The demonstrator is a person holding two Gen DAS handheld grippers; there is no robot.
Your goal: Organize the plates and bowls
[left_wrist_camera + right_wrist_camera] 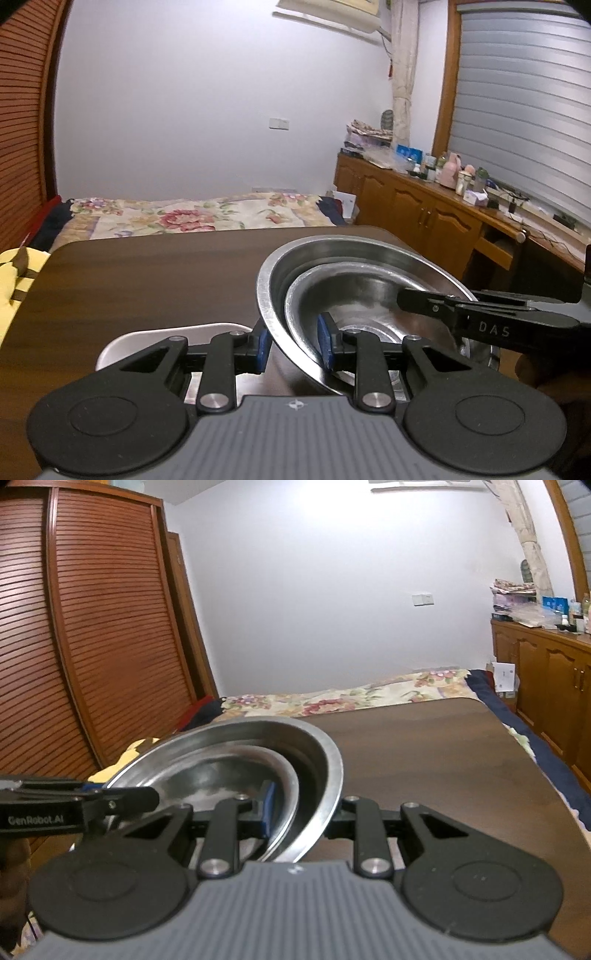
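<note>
Two stainless steel bowls are nested, the smaller bowl lying inside the larger bowl, and the pair is tilted and held up over the near part of the dark wood counter. The left gripper has its jaws pinching the near-left rims of both bowls, one blue pad outside the larger bowl's wall and the other inside the smaller bowl. The right gripper clamps the opposite side of the same rims; its inner blue pad shows inside the smaller bowl, and the outer pad is hidden behind the larger bowl's wall.

Behind the left gripper's jaws, near the counter's front-left edge, lies a pale rounded dish, mostly hidden. Beyond the bowls the counter top is bare out to its far edge and rounded far corners. A bed with a floral quilt butts against the far edge. A louvred wooden wardrobe stands to the left and a low wooden cabinet crowded with bottles runs along the right wall, well apart from the counter.

In the left wrist view the right gripper's finger reads "DAS"; in the right wrist view the left gripper's body reads "GenRobot.AI".
</note>
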